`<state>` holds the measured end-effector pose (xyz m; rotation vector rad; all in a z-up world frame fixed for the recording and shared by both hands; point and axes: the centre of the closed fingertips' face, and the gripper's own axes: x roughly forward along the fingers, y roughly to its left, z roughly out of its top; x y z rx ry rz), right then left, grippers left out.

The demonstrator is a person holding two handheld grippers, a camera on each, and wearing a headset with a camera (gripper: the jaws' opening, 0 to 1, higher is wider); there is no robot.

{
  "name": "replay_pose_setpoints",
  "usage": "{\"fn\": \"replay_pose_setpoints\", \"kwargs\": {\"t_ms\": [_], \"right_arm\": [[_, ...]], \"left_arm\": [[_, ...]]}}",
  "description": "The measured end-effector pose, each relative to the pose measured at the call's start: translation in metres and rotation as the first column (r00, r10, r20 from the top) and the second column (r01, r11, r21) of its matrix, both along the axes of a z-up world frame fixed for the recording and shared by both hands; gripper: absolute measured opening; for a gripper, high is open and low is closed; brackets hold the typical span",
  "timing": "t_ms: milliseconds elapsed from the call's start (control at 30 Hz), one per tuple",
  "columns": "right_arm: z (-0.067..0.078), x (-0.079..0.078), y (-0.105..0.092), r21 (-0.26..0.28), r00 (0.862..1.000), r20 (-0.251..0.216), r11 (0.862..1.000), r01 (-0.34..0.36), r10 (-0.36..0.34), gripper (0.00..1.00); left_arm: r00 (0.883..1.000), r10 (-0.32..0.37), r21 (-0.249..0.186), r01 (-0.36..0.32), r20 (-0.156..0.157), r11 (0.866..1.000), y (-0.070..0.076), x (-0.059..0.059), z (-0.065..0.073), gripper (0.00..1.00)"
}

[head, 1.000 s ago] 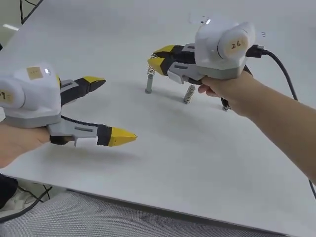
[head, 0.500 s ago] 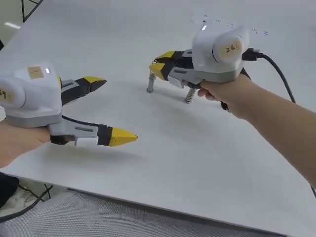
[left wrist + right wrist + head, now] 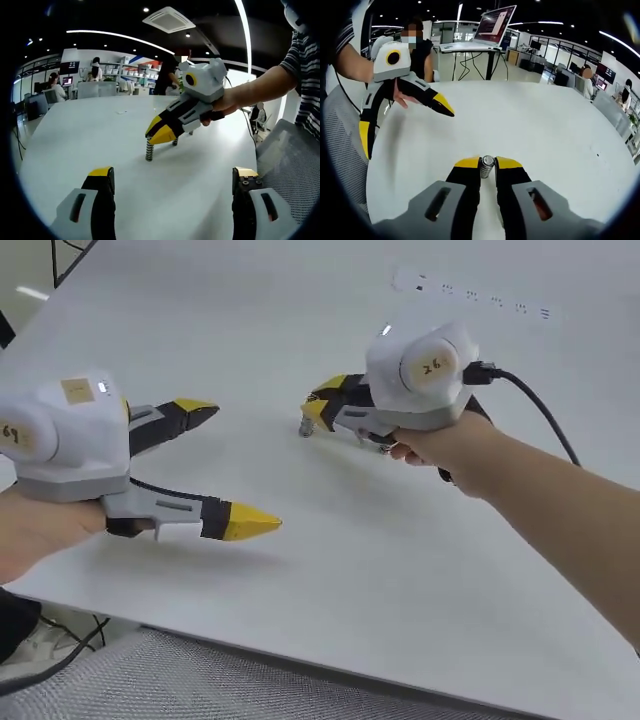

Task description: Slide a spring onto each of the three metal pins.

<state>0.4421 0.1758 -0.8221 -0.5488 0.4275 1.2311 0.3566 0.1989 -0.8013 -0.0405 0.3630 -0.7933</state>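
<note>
**Head view and both gripper views: right gripper (image 3: 318, 412) pinching a spring (image 3: 306, 426)**

Head view: the left gripper (image 3: 228, 467) is hovering at 9 o'clock over the white table (image 3: 400, 580). Its yellow-tipped jaws are standing wide apart and holding nothing. The right gripper is reaching in from 3 o'clock, with its tips lying close together at the spring near the centre. A black cable (image 3: 530, 405) is trailing from its back. A power strip (image 3: 470, 298) is lying at 1 o'clock.

Left gripper view: this gripper's own jaws are rising at 7 and 5 o'clock, spread wide. The right gripper (image 3: 159, 132) is pointing down at the centre, its tips touching the top of the spring (image 3: 149, 149). The spring is standing upright on a pin (image 3: 148, 158). A second pin (image 3: 175, 142) is standing near it, at 2 o'clock of the first.

Right gripper view: the jaws are coming up from 6 o'clock, almost pressed together. Their yellow tips are nipping the top of the spring (image 3: 487, 167) from both sides. The left gripper (image 3: 403, 123) is hanging at 10 o'clock, jaws spread.
</note>
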Motion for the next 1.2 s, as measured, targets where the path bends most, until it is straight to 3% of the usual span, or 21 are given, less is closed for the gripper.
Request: {"fn": "replay_pose_setpoints", "kwargs": {"t_ms": [233, 767, 900, 1200], "right_arm": [[-0.008, 0.0, 0.002, 0.003, 1.0, -0.009, 1.0, 0.004, -0.004, 0.12], [-0.002, -0.004, 0.0, 0.025, 0.998, -0.053, 0.999, 0.038, -0.037, 0.13], [0.002, -0.008, 0.0, 0.039, 0.998, -0.044, 0.998, 0.049, -0.047, 0.19], [0.013, -0.011, -0.002, 0.076, 0.996, -0.063, 0.994, 0.073, -0.068, 0.22]], "left_arm": [[1.0, 0.002, 0.001, -0.002, 0.0, 1.0, 0.001, 0.0, -0.001, 0.97], [1.0, -0.007, 0.003, 0.007, 0.0, 1.0, -0.006, 0.0, 0.002, 0.97], [1.0, -0.006, 0.004, 0.006, -0.002, 1.0, -0.005, 0.0, 0.002, 0.97], [1.0, -0.001, 0.008, 0.001, 0.005, 1.0, -0.005, 0.0, 0.006, 0.97]]}}
